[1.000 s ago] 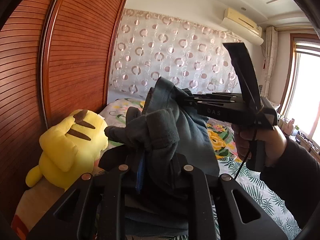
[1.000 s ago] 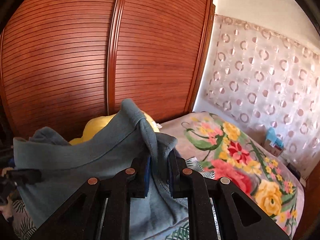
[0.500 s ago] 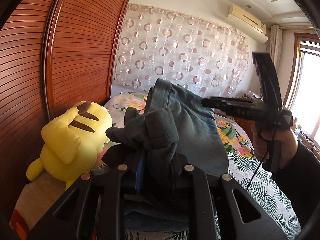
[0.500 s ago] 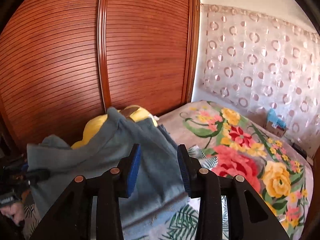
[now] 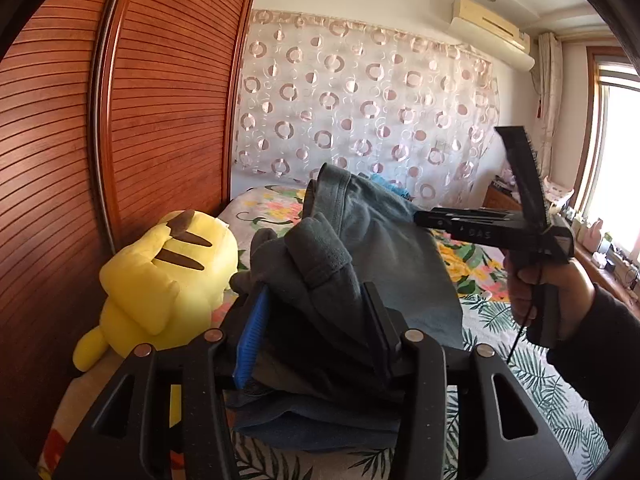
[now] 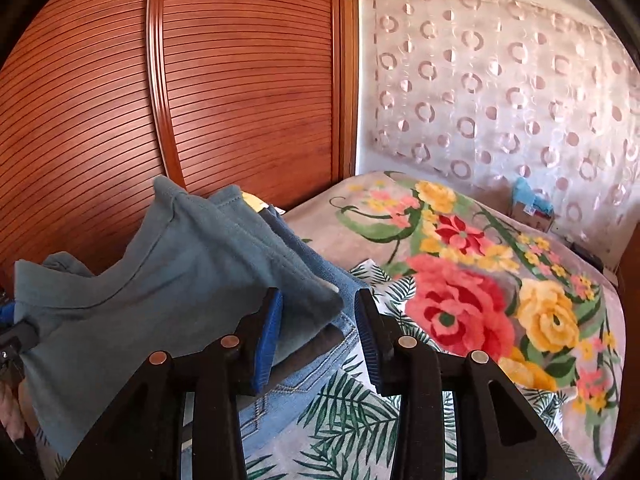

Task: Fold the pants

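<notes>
Floral bedspread (image 6: 460, 304) covers the bed, slatted wood wardrobe (image 6: 240, 80) at ten o'clock, ringed curtain (image 6: 500, 80) behind. My left tongs (image 5: 316, 320) have just been opening, grey pants (image 5: 320, 272) bunched loosely between; right tongs (image 6: 318, 332) parted, gripping nothing, pants' edge between them.

Plush toy (image 5: 160, 276) left, wardrobe (image 6: 240, 80) behind; bedspread (image 6: 480, 280) right free.
</notes>
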`<state>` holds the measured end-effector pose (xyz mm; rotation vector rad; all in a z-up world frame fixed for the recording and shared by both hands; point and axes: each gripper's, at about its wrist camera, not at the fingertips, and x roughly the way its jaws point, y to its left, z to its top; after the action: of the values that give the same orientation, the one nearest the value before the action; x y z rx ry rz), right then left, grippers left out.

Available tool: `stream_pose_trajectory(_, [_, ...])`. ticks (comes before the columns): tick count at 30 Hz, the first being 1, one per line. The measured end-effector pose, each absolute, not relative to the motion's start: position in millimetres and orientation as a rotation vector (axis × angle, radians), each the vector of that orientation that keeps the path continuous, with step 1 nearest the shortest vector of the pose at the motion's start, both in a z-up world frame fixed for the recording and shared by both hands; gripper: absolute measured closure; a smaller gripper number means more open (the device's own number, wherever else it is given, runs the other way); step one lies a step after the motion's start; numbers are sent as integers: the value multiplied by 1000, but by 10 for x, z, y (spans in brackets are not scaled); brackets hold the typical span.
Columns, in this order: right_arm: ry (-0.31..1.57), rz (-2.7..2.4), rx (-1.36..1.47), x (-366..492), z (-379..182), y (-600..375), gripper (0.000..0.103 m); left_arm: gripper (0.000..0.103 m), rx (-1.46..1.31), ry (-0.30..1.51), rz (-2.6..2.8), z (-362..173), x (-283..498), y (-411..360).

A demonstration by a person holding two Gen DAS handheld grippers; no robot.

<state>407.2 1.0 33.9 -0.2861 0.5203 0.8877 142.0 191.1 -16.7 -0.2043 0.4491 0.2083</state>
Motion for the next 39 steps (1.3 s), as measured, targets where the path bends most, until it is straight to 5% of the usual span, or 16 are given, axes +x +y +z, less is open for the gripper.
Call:
stream_pose_trajectory(3, [505,900,-271,3944,318,-87,64,26,-191,459,211,-177,1393,1913])
stream_pose_trajectory(10, [483,933,-254,3660,329,-206,64,11,-168,462,211,-136,1313,1879])
stream_pose_trajectory(19, [474,957,-228,3388,332,-420,64,11,-126,478,209,-102,1221,1770])
stream_pose_trajectory(26, [460,939,-224,3081,367,-610,38,11,-94,489,180,-64,1158,1595])
stream_pose_trajectory(39, [459,833,-185,2535,352,-1221,27,11,-25,512,63,-52,1151,1061])
